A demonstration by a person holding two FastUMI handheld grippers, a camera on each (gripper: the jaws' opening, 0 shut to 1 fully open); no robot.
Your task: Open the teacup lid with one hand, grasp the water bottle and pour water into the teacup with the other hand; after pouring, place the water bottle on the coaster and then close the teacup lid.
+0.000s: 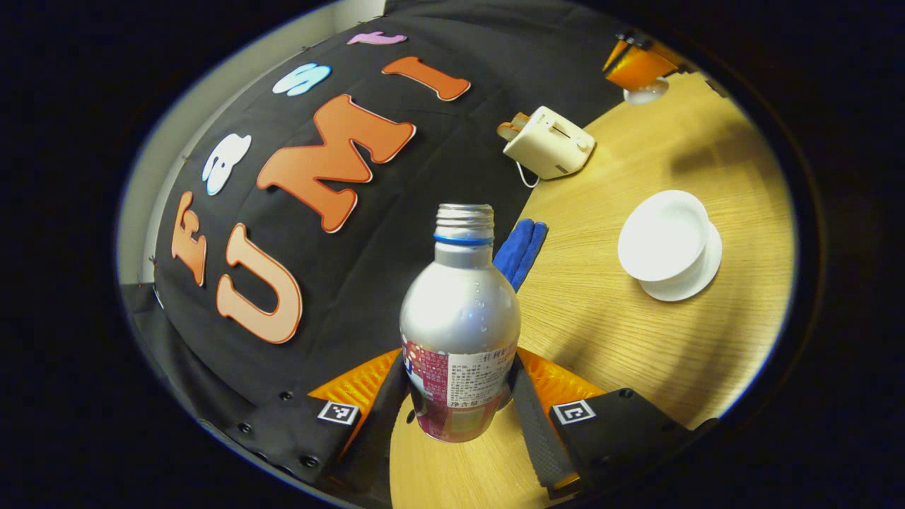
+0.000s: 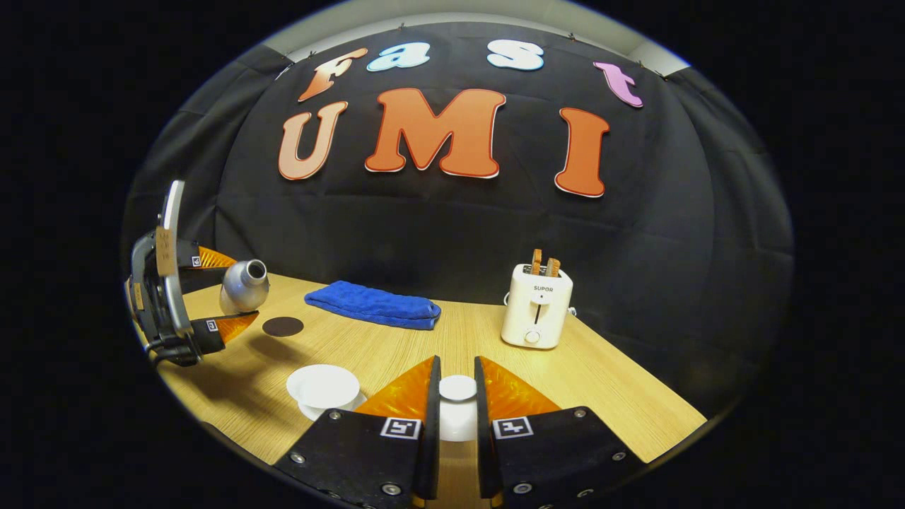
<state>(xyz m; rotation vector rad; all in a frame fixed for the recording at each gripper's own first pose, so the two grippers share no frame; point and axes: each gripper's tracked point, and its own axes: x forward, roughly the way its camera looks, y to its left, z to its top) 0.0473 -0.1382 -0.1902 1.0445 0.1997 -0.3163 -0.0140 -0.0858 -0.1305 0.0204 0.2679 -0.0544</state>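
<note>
Two tongs are working over the surface (image 2: 601, 396): the left tongs (image 1: 459, 396) are gripping one silver bottle (image 1: 459, 318) by its labelled lower body, capless and blue-ringed at the neck, lifted and tilting, while the right tongs (image 2: 457, 396) are pinching one white lid (image 2: 457, 387) in a narrow gap. One white teacup (image 2: 323, 387) is sitting open on its saucer, with one dark coaster (image 2: 283, 326), one blue cloth (image 2: 373, 305) and one toaster (image 2: 536, 305) lying behind it.

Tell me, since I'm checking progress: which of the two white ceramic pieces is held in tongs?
The small white ceramic lid, clamped between the right tongs. The open white ceramic teacup sits free on its saucer on the wooden table.
</note>
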